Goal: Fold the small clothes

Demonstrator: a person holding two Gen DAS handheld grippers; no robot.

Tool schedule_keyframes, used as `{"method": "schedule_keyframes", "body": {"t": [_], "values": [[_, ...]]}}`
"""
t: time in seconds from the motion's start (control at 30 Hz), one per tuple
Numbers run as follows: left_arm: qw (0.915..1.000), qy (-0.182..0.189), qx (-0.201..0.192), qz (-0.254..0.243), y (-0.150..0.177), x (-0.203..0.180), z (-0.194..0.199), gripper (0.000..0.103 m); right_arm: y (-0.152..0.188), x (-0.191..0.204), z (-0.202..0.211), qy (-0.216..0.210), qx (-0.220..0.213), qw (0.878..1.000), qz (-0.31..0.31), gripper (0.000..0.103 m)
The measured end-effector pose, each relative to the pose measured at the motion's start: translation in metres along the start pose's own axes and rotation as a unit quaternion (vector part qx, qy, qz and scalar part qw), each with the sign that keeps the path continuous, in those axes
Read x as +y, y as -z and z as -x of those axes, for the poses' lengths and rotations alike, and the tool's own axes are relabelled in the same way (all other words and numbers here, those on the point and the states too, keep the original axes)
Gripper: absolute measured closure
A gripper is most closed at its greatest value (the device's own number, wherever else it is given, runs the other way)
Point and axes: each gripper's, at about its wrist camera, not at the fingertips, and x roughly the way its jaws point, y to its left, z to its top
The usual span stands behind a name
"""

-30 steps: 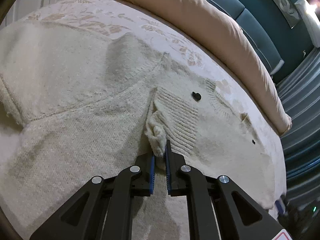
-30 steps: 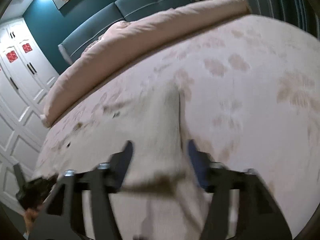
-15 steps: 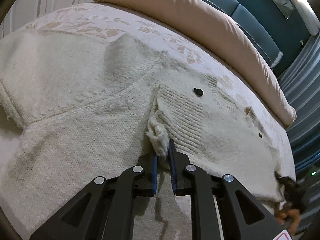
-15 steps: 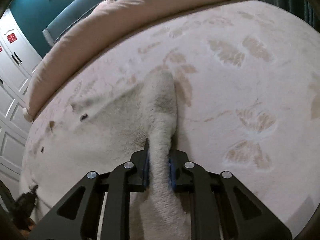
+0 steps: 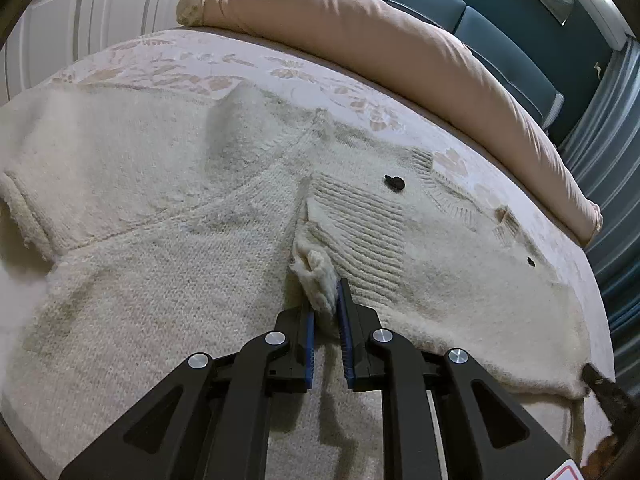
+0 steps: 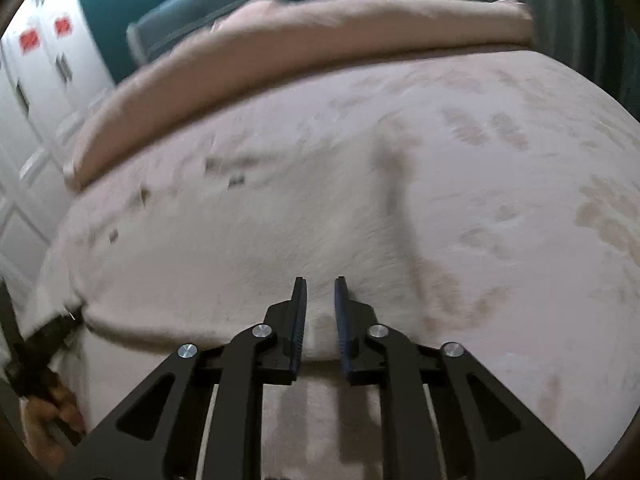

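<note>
A cream knit cardigan [image 5: 160, 240] with dark buttons [image 5: 394, 182] lies spread on the bed. My left gripper [image 5: 324, 292] is shut on a bunched bit of its edge beside the ribbed band [image 5: 360, 232]. The right wrist view is blurred. There my right gripper [image 6: 320, 284] stands with its jaws narrow and the cardigan's cloth [image 6: 240, 248] pinched between them, near a raised fold [image 6: 396, 184]. The right gripper's tip [image 5: 604, 392] shows at the cardigan's far corner in the left wrist view. In the right wrist view, the left gripper [image 6: 40, 344] and a hand sit at the lower left.
A pale bedspread [image 6: 520, 160] with a faint leaf pattern covers the bed. A rolled pink blanket [image 5: 400, 40] lies along the far edge before a teal headboard [image 5: 500, 4]. White cupboard doors [image 6: 36, 80] stand to the left, curtains [image 5: 612, 160] on the right.
My right gripper's jaws, wide apart around a ridge of cloth a second ago, have shut on it. The left gripper kept its grip and rolled slightly.
</note>
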Motion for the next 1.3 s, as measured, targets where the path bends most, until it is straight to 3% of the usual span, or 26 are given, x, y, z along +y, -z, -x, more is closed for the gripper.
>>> {"method": "schedule_keyframes", "body": {"t": [0.1, 0.2, 0.27, 0.33, 0.37, 0.43, 0.5, 0.7, 0.8, 0.93, 1.07, 1.1, 1.13, 1.2, 1.3], "values": [[1.0, 0.003, 0.0, 0.004, -0.001, 0.001, 0.001, 0.088, 0.018, -0.009, -0.02, 0.027, 0.035, 0.999, 0.026, 0.094], [0.9999, 0.002, 0.005, 0.015, -0.004, 0.006, 0.015, 0.082, 0.021, 0.012, -0.001, 0.042, 0.013, 0.998, 0.034, 0.088], [0.9987, -0.018, -0.022, 0.041, -0.006, 0.022, 0.046, 0.068, 0.03, 0.03, 0.013, 0.006, 0.001, 1.0, 0.025, 0.087], [0.9949, -0.017, -0.061, 0.078, -0.009, 0.055, 0.084, 0.031, 0.048, 0.044, 0.018, -0.016, 0.009, 0.999, 0.038, 0.086], [0.9926, -0.024, -0.072, 0.095, -0.012, 0.071, 0.097, 0.028, 0.054, 0.045, 0.014, -0.018, 0.015, 0.999, 0.048, 0.086], [0.9882, -0.039, -0.079, 0.125, -0.021, 0.111, 0.117, 0.028, 0.074, 0.055, 0.004, -0.022, 0.036, 0.997, 0.065, 0.084], [0.9809, -0.078, -0.073, 0.163, -0.035, 0.166, 0.133, 0.028, 0.088, 0.061, 0.004, -0.011, 0.027, 0.997, 0.075, 0.082], [0.9402, -0.172, -0.076, 0.284, -0.066, 0.321, 0.165, 0.028, 0.084, 0.058, -0.005, -0.023, 0.026, 0.996, 0.078, 0.071], [0.9213, -0.199, -0.091, 0.321, -0.081, 0.372, 0.168, 0.028, 0.089, 0.064, -0.003, -0.027, 0.023, 0.996, 0.083, 0.066], [0.9103, -0.174, -0.096, 0.363, -0.096, 0.41, 0.155, 0.028, 0.093, 0.07, -0.002, -0.014, 0.019, 0.995, 0.096, 0.065], [0.9215, -0.185, -0.09, 0.33, -0.117, 0.417, 0.143, 0.028, 0.093, 0.07, -0.003, -0.012, 0.02, 0.995, 0.097, 0.064], [0.9243, -0.182, -0.09, 0.323, -0.12, 0.417, 0.141, 0.035, 0.092, 0.07, -0.003, -0.012, 0.019, 0.995, 0.097, 0.064], [0.9297, -0.169, -0.088, 0.315, -0.126, 0.418, 0.138, 0.06, 0.093, 0.071, -0.004, -0.012, 0.019, 0.995, 0.097, 0.064], [0.9375, -0.147, -0.068, 0.308, -0.127, 0.411, 0.133, 0.096, 0.093, 0.07, -0.004, -0.012, 0.019, 0.995, 0.097, 0.064], [0.952, -0.131, -0.087, 0.262, -0.139, 0.377, 0.145, 0.095, 0.093, 0.07, -0.004, -0.014, 0.02, 0.995, 0.095, 0.064]]}}
